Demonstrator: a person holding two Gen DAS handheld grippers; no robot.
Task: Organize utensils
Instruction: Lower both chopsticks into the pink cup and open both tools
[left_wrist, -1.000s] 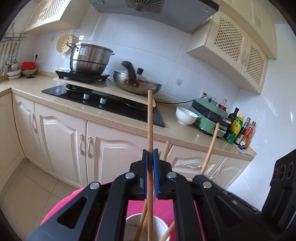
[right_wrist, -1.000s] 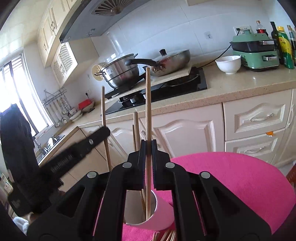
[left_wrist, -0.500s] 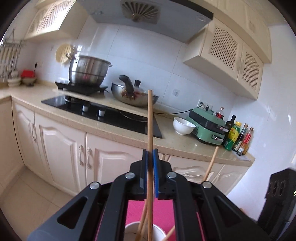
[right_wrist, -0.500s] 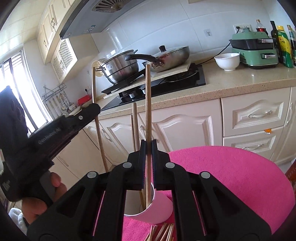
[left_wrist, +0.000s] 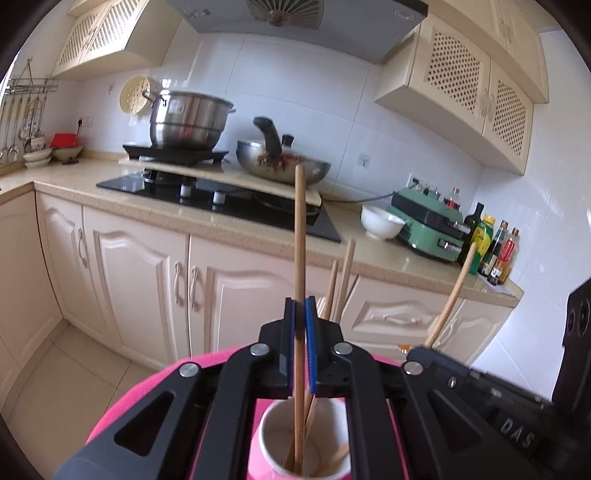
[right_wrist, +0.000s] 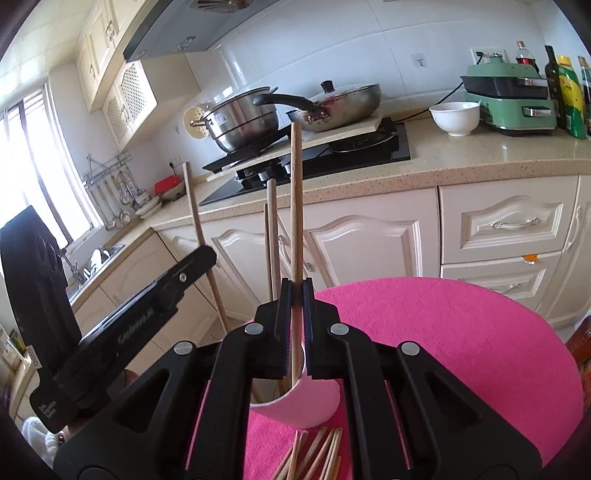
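Note:
A pink cup (left_wrist: 301, 439) (right_wrist: 295, 402) stands on the round pink table (right_wrist: 461, 339) with several wooden chopsticks in it. My left gripper (left_wrist: 300, 317) is shut on an upright chopstick (left_wrist: 299, 240) whose lower end reaches down into the cup. My right gripper (right_wrist: 295, 299) is shut on another upright chopstick (right_wrist: 295, 199), its lower end also inside the cup. In the right wrist view the left gripper (right_wrist: 201, 254) comes in from the left with its chopstick (right_wrist: 194, 206). Loose chopsticks (right_wrist: 314, 454) lie on the table in front of the cup.
Behind the table runs a kitchen counter (right_wrist: 480, 155) with a black hob (left_wrist: 221, 199), a steel pot (left_wrist: 188, 122), a wok (left_wrist: 284, 166), a white bowl (right_wrist: 454, 118), a green appliance (right_wrist: 513, 99) and bottles (left_wrist: 487, 243). Cream cabinets (left_wrist: 147, 288) stand below.
My left gripper has sunk with its chopstick, so the cup shows larger below it. In the right wrist view the left gripper has come closer to the cup. The right gripper has held still.

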